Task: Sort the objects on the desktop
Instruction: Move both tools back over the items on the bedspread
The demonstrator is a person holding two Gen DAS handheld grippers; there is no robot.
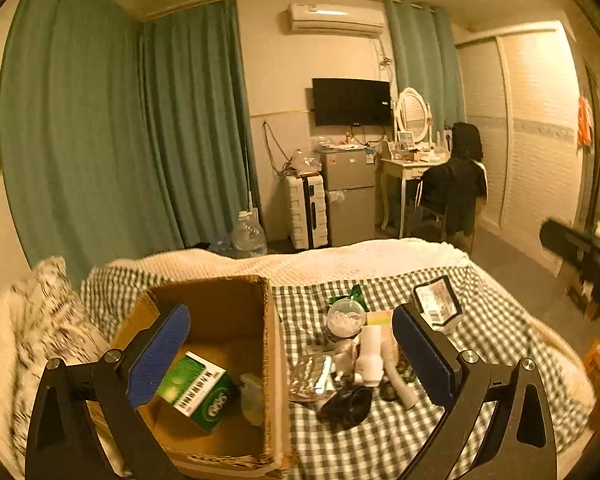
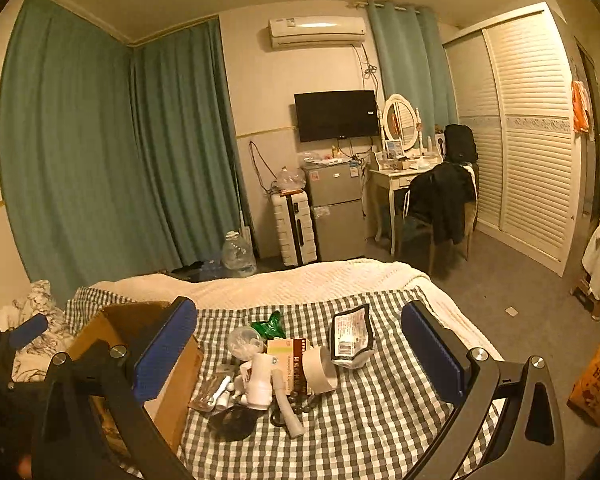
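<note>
An open cardboard box (image 1: 266,320) stands on the checked bedspread (image 1: 380,432); a green and white carton (image 1: 198,394) lies inside it. Right of the box is a heap: a foil blister pack (image 1: 312,376), a white plastic fitting (image 1: 370,354), a round clear tub (image 1: 344,318), a black item (image 1: 348,402) and a printed pouch (image 1: 436,300). My left gripper (image 1: 292,356) is open and empty above the box's right wall. My right gripper (image 2: 300,354) is open and empty above the heap, over a white tape roll (image 2: 320,370) and the pouch (image 2: 352,338). The box (image 2: 172,384) is at its left.
The bed fills the foreground, with a cream blanket (image 2: 300,280) at its far end and a patterned pillow (image 1: 48,312) to the left. Beyond are green curtains, a water jug (image 2: 238,254), a suitcase, a small fridge (image 2: 336,208), a dressing table and chair. A paper bag (image 2: 596,384) stands on the floor at right.
</note>
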